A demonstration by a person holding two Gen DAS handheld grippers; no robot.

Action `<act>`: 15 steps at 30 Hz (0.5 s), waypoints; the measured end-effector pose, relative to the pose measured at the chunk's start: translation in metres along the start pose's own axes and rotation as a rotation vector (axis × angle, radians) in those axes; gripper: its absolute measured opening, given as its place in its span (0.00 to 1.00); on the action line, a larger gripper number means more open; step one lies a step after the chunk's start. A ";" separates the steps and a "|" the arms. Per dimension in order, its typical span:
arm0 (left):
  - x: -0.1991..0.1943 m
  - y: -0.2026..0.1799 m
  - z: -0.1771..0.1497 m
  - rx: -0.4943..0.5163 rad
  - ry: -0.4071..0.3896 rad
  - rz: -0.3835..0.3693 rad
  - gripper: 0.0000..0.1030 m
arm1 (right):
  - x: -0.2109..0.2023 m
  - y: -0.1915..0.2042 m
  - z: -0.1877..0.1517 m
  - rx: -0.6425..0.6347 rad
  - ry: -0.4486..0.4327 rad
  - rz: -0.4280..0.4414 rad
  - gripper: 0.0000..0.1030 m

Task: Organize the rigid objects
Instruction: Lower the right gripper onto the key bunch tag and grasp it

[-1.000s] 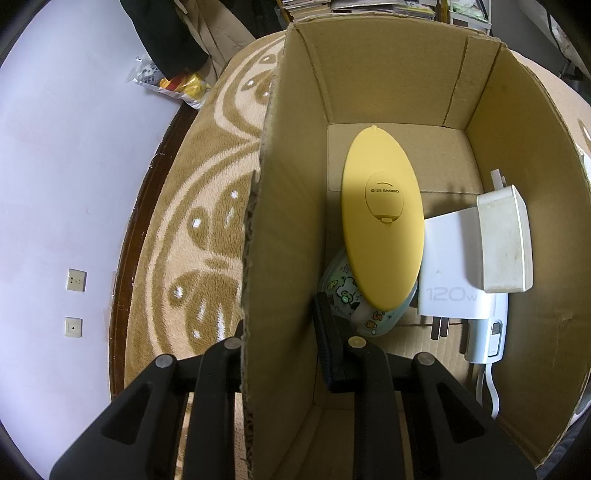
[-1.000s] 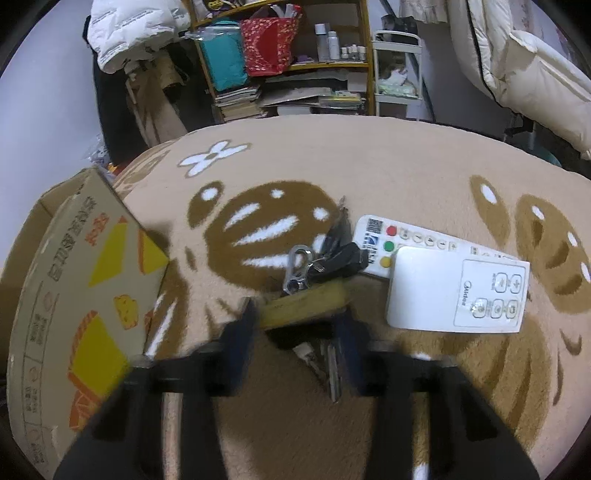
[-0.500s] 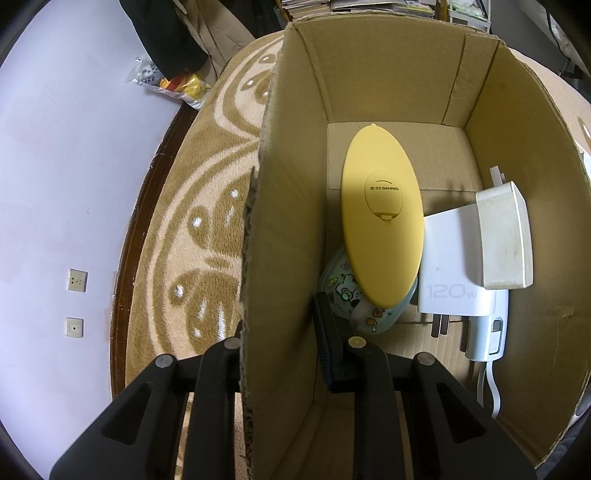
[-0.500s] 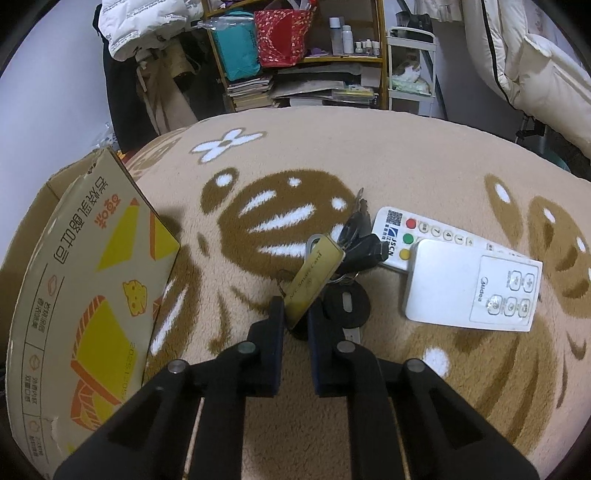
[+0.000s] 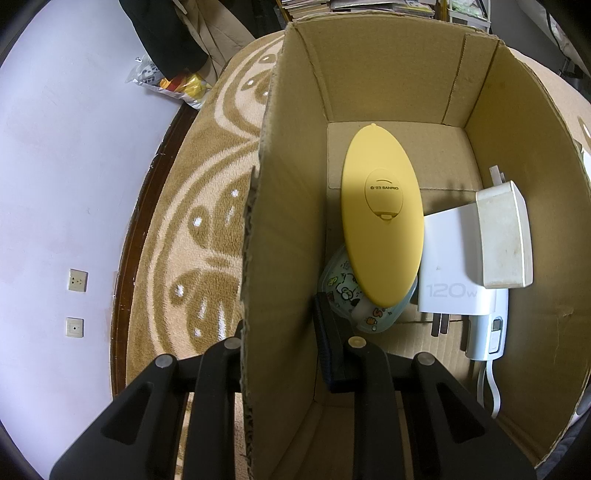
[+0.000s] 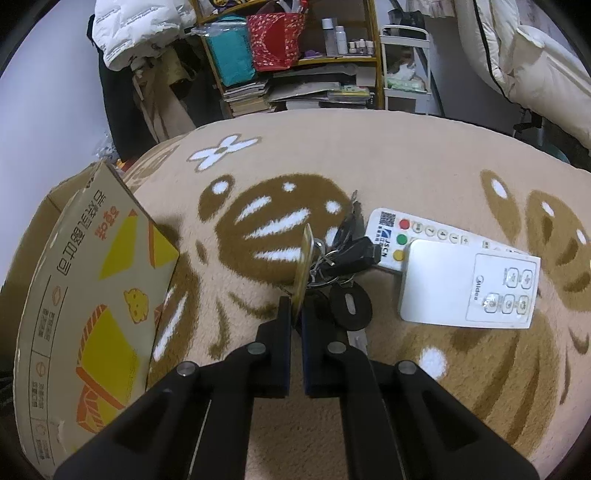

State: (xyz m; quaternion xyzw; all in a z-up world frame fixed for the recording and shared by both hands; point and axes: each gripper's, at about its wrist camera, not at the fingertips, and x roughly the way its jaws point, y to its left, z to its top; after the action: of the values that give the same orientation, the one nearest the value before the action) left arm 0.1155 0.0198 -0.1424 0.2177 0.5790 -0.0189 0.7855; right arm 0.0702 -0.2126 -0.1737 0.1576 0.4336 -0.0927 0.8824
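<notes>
My left gripper (image 5: 280, 339) is shut on the left wall of the cardboard box (image 5: 280, 229), one finger outside, one inside. In the box lie a yellow oval case (image 5: 382, 221), a cartoon-printed case (image 5: 351, 295) under it, a white 120W charger (image 5: 454, 269) and a cream adapter (image 5: 504, 236). My right gripper (image 6: 297, 308) is shut on the tan tag (image 6: 304, 266) of a key bunch (image 6: 343, 266), tag on edge, keys trailing on the rug. Two white remotes (image 6: 469, 284) lie to the right. The box (image 6: 88, 295) stands at left.
A beige and brown patterned rug (image 6: 406, 166) covers the surface. Shelves with books, bags and bottles (image 6: 288, 55) stand behind, with a white jacket (image 6: 133, 33) and bedding (image 6: 535, 66). A lilac wall with sockets (image 5: 77, 280) is left of the box.
My right gripper closed on the key tag and pulled back; the tag turned from flat to standing on edge. The left gripper and the box have not moved.
</notes>
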 end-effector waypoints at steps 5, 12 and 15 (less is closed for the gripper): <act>0.000 0.000 0.000 -0.001 0.000 -0.001 0.21 | 0.000 -0.003 0.002 0.010 0.000 -0.003 0.05; 0.000 0.000 0.000 -0.002 0.001 -0.005 0.21 | -0.003 -0.012 0.003 0.043 -0.006 0.016 0.04; 0.001 0.001 0.000 -0.005 0.002 -0.013 0.21 | -0.005 -0.020 0.005 0.071 -0.010 0.033 0.04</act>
State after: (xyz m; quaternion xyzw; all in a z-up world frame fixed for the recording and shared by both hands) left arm 0.1159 0.0212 -0.1430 0.2121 0.5810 -0.0224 0.7855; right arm 0.0650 -0.2324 -0.1710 0.1956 0.4231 -0.0941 0.8797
